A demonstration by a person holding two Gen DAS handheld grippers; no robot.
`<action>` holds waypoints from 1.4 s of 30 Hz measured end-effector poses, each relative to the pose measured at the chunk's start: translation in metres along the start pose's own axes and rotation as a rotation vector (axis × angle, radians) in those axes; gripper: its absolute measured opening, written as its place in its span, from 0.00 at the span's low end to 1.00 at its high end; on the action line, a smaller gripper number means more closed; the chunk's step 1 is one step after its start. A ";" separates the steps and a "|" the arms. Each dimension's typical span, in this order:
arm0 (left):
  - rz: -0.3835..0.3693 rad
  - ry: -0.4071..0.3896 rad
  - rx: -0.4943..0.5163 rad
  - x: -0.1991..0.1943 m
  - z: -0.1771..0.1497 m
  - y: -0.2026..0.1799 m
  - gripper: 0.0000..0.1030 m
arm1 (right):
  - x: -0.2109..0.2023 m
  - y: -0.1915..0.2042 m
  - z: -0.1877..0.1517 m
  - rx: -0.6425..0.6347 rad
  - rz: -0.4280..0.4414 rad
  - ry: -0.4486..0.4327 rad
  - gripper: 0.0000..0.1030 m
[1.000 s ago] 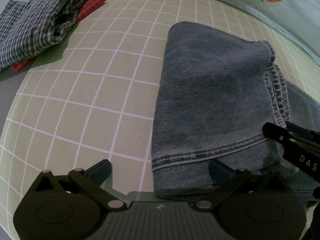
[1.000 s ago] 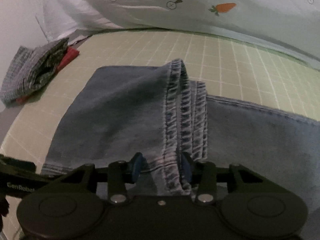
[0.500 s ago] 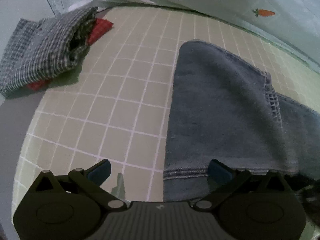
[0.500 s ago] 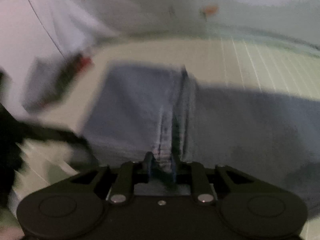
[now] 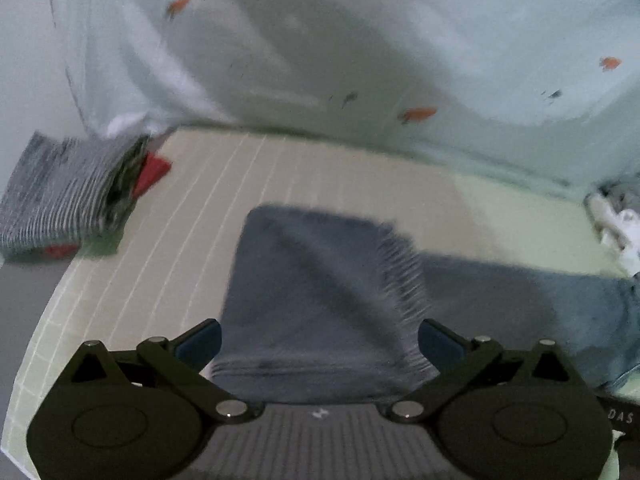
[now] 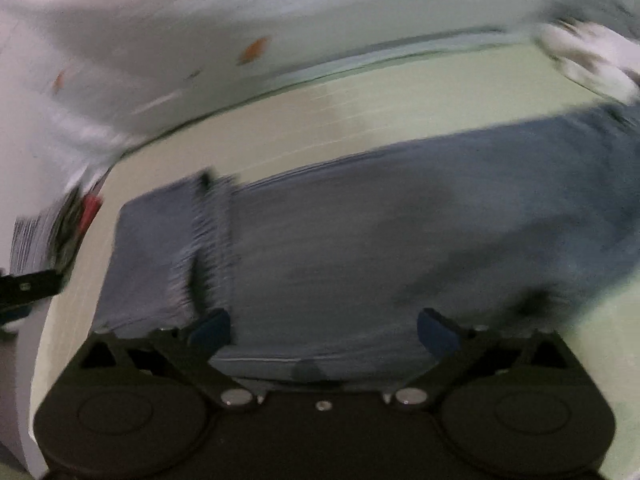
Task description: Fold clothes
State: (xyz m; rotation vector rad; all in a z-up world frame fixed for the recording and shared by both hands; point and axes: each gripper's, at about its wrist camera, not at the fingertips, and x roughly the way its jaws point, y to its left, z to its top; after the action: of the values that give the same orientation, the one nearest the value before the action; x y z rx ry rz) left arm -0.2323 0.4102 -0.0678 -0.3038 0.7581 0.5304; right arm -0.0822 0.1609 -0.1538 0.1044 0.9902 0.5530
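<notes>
Both views motion-blurred.

Far left edge of the mat (image 5: 320, 176): a folded checked shirt (image 5: 60, 200) lying on a red cloth (image 5: 154, 170), at the mat's back left corner. In the right wrist view the same pile (image 6: 44, 236) sits at the left margin, with the tip of the left gripper (image 6: 28, 288) poking in just below it.

Middle: jeans (image 5: 304, 292) lie flat on the pale green gridded mat, near its front edge. Left part is folded over, stitched hem (image 5: 400, 276) running front to back across the denim. The rest of the jeans (image 6: 420, 240) stretches away to the right, toward the mat's right edge.

Left gripper (image 5: 319, 342): jaws spread wide above the folded part, nothing pinched between them.

Right gripper (image 6: 323, 330): jaws have just been opening and now stand wide over the denim right of the hem, gripping nothing.

Far right: a white crumpled garment (image 5: 616, 224) at the mat's right edge. Behind the mat, a pale sheet with carrot prints (image 5: 360, 60).
</notes>
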 end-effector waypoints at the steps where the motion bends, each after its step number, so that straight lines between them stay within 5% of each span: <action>1: 0.003 -0.020 -0.005 -0.004 0.000 -0.010 1.00 | -0.007 -0.018 0.000 0.045 -0.012 -0.007 0.99; 7: 0.027 -0.134 -0.012 -0.023 0.001 -0.070 1.00 | -0.034 -0.123 -0.002 0.319 -0.061 -0.043 1.00; 13: -0.090 -0.149 -0.045 -0.035 0.004 -0.120 1.00 | -0.045 -0.211 0.007 0.476 -0.151 -0.087 1.00; 22: -0.002 -0.244 -0.044 -0.057 0.005 -0.181 1.00 | -0.038 -0.311 0.046 0.613 -0.085 -0.213 1.00; 29: -0.025 -0.177 -0.174 -0.058 -0.004 -0.197 1.00 | -0.017 -0.353 0.056 0.702 0.039 -0.253 1.00; 36: 0.075 -0.108 -0.207 -0.058 -0.014 -0.192 1.00 | 0.002 -0.332 0.076 0.496 0.067 -0.197 0.99; 37: 0.082 -0.108 -0.215 -0.059 -0.015 -0.189 1.00 | 0.003 -0.330 0.077 0.485 0.056 -0.194 0.91; 40: 0.097 -0.106 -0.242 -0.056 -0.015 -0.175 1.00 | 0.000 -0.325 0.078 0.479 -0.010 -0.199 0.48; 42: 0.099 -0.102 -0.251 -0.054 -0.015 -0.164 1.00 | -0.009 -0.315 0.079 0.408 -0.051 -0.240 0.43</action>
State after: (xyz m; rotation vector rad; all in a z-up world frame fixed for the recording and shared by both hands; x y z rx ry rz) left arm -0.1823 0.2491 -0.0272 -0.4704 0.6101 0.7317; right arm 0.1029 -0.1005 -0.2065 0.4966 0.8560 0.2766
